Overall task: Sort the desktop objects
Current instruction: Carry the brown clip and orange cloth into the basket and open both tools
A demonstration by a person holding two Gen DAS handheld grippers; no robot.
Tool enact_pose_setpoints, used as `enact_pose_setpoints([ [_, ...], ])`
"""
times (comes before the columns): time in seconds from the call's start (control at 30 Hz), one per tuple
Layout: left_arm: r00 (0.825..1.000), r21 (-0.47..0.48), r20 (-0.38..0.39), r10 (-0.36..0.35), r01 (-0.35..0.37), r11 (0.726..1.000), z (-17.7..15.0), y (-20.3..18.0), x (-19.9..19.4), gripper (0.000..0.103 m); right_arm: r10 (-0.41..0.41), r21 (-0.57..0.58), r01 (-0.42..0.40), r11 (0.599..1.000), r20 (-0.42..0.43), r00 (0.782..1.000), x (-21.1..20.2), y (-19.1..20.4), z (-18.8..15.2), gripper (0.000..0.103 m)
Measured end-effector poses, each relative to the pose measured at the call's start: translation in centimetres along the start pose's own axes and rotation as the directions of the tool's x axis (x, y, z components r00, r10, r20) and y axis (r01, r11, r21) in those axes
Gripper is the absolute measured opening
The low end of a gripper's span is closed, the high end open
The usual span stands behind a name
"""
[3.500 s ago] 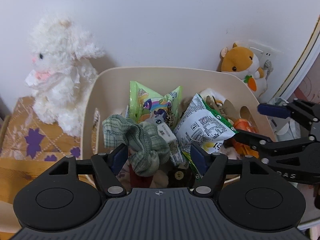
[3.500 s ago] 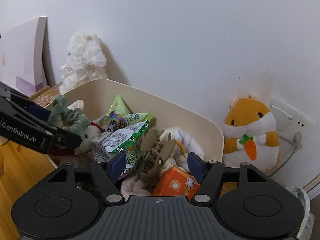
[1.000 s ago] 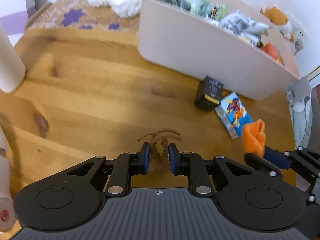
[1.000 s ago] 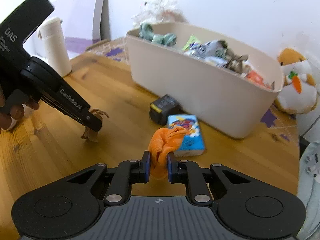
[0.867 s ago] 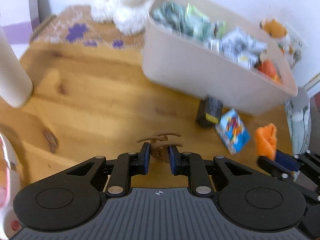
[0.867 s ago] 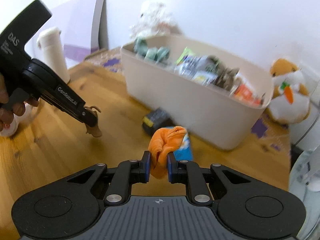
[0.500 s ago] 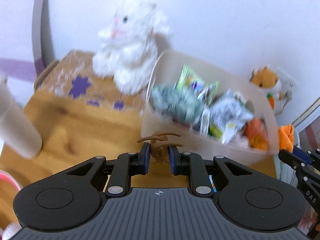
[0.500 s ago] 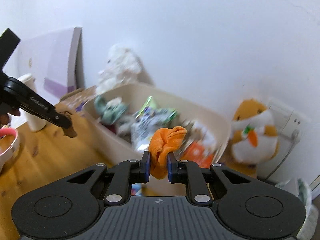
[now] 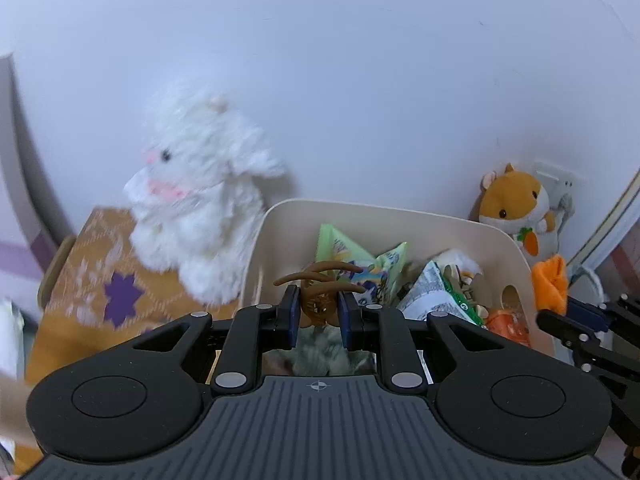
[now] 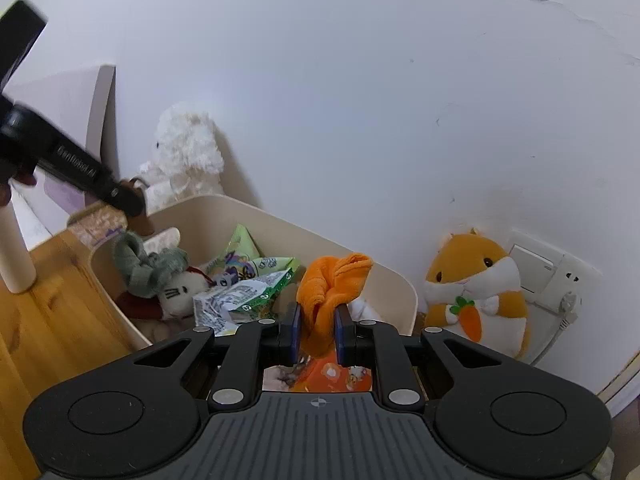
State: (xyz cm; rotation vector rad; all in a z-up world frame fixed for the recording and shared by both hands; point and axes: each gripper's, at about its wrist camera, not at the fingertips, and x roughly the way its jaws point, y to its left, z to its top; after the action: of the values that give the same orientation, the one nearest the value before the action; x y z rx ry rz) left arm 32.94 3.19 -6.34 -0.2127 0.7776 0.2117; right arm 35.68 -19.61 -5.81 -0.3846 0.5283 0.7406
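My left gripper is shut on a brown hair claw clip and holds it above the left end of the cream storage bin. My right gripper is shut on an orange cloth and holds it above the right part of the bin. The bin holds snack packets, a green scrunchie and small plush items. The orange cloth also shows at the right of the left wrist view. The left gripper's arm shows at the left of the right wrist view.
A white plush lamb sits left of the bin on a patterned box. An orange hamster plush sits right of the bin by a wall socket. A white bottle stands on the wooden table.
Both grippers rose from the table and moved forward over the bin, carrying the hair clip and the orange cloth. The bin's contents now lie just beneath the fingers.
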Motion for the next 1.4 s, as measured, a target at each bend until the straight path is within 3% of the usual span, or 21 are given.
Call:
enact_pose_setpoints([
  [0.27, 0.997, 0.102, -0.077, 0.024, -0.016, 0.995, -0.5, -2.1, 3.9, 0.020, -0.015, -0.033, 0.013, 0.999, -0.076, 0.997, 3.1, 1.3, 0.1, 0.016],
  [0.3, 0.996, 0.095, -0.083, 0.026, -0.018, 0.995, -0.7, -2.1, 4.2, 0.020, -0.009, -0.040, 0.006, 0.999, -0.086, 0.996, 3.3, 1.5, 0.0, 0.021],
  [0.33, 0.996, 0.086, -0.084, 0.022, -0.014, 0.996, -0.8, -2.0, 4.2, 0.026, -0.007, -0.048, 0.003, 0.999, -0.092, 0.996, 3.4, 1.7, 0.0, 0.033],
  [0.43, 0.997, 0.084, -0.074, -0.013, 0.020, 0.996, -1.1, -2.0, 3.9, 0.062, 0.001, -0.064, -0.007, 0.998, -0.088, 0.996, 3.0, 2.2, -0.1, 0.043],
  [0.47, 0.998, 0.094, -0.059, -0.009, 0.015, 0.995, -1.1, -2.1, 3.7, 0.068, 0.003, -0.069, -0.009, 0.998, -0.087, 0.996, 2.9, 2.3, -0.2, 0.044],
  [0.63, 0.999, 0.102, -0.041, -0.020, 0.024, 0.994, -1.5, -2.0, 2.6, 0.080, 0.007, -0.067, -0.012, 0.998, -0.067, 0.998, 1.6, 2.5, -0.2, 0.066],
  [0.7, 0.998, 0.125, -0.030, -0.046, 0.049, 0.991, -2.0, -2.0, 2.0, 0.081, 0.013, -0.055, -0.016, 0.998, -0.055, 0.998, 0.6, 2.6, -0.2, 0.077],
  [0.83, 0.997, 0.174, -0.004, -0.074, 0.074, 0.982, -3.3, -2.0, 0.0, 0.081, 0.035, -0.042, -0.036, 0.998, -0.029, 0.999, -1.7, 3.5, -0.9, 0.079],
  [0.97, 0.992, 0.135, -0.011, -0.125, 0.125, 0.983, -5.6, -1.4, -2.1, 0.082, 0.066, 0.028, -0.066, 0.997, -0.017, 0.998, -4.0, 4.0, -2.7, 0.086],
  [1.13, 0.988, 0.130, -0.057, -0.144, 0.151, 0.980, -9.2, -1.4, -3.4, 0.082, 0.093, 0.088, -0.087, 0.992, -0.060, 0.994, -5.2, 4.6, -5.7, 0.086],
  [1.3, 0.983, 0.175, -0.141, -0.121, 0.145, 0.974, -12.2, -2.3, -2.0, 0.082, 0.140, 0.141, -0.120, 0.983, -0.143, 0.980, -4.1, 5.0, -8.1, 0.086],
  [1.4, 0.978, 0.164, -0.171, -0.117, 0.145, 0.976, -13.1, -2.6, -0.8, 0.082, 0.154, 0.099, -0.137, 0.986, -0.191, 0.969, -2.7, 5.8, -9.5, 0.086],
])
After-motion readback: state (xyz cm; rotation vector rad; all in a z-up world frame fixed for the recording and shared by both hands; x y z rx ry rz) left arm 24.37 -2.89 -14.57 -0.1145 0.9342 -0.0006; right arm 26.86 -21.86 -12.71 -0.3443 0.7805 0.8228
